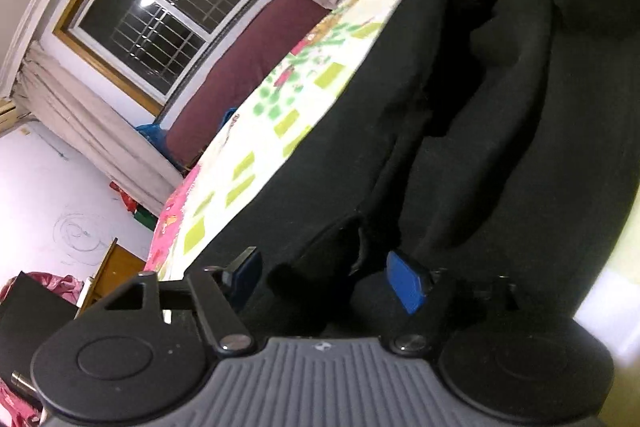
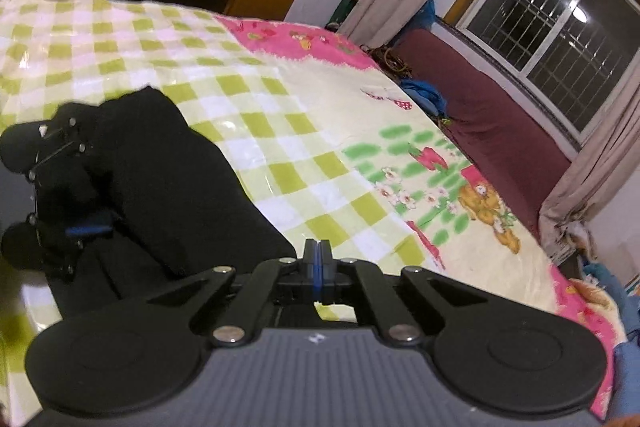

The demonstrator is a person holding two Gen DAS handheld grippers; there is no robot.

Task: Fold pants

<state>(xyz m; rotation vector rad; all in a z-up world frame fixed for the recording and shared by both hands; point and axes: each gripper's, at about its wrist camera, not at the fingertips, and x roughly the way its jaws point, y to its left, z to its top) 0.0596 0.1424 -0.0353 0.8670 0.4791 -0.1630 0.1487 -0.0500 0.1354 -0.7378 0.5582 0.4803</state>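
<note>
I see a bed [image 2: 304,115] covered by a sheet [image 2: 248,95] of green and white checks, with pink borders and printed strawberries and a bear. Black pants [image 1: 500,131] lie directly on it, rumpled into long folds, near the edge closest to me; the far checked part is bare.

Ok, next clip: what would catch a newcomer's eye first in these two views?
The black pants, bunched on a bed sheet of green checks and pink cartoon prints, stand out most. The left gripper stands open right over the dark cloth, while the right gripper is shut on nothing above the sheet. Behind the bed, a barred window shows dark glass between beige curtains.
</note>
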